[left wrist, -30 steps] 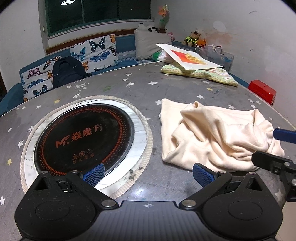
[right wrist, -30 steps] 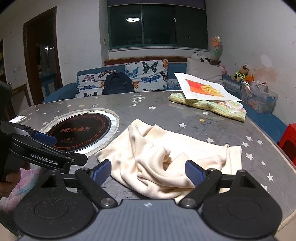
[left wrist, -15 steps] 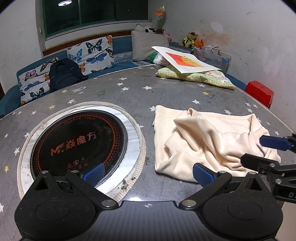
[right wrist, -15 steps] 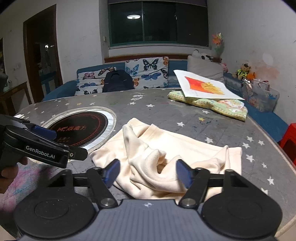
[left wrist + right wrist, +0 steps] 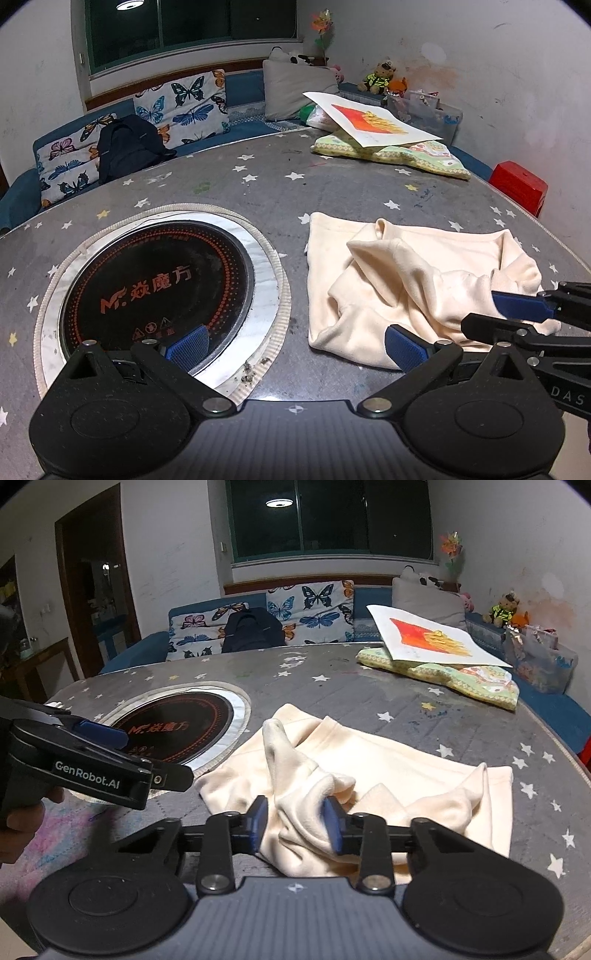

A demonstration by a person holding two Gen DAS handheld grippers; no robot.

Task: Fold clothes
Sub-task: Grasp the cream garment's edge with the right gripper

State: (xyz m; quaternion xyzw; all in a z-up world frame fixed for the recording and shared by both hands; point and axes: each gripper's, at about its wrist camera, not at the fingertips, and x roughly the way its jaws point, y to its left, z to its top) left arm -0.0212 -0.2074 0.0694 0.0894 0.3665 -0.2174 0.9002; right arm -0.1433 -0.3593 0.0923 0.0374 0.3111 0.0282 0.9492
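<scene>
Since earlier frame, we see right gripper (image 5: 295,823) narrow from wide to clamped on raised fold of cream garment (image 5: 369,775), crumpled on star-patterned table (image 5: 369,698) beside induction hob (image 5: 155,284); left gripper (image 5: 295,341) spread, empty. Folding barely begun.

This is a home living room: a blue sofa (image 5: 192,627) with butterfly cushions (image 5: 314,609) stands at upper centre, soft toys (image 5: 504,607) sit upper right, a round star-patterned table (image 5: 369,698) fills the middle.
</scene>
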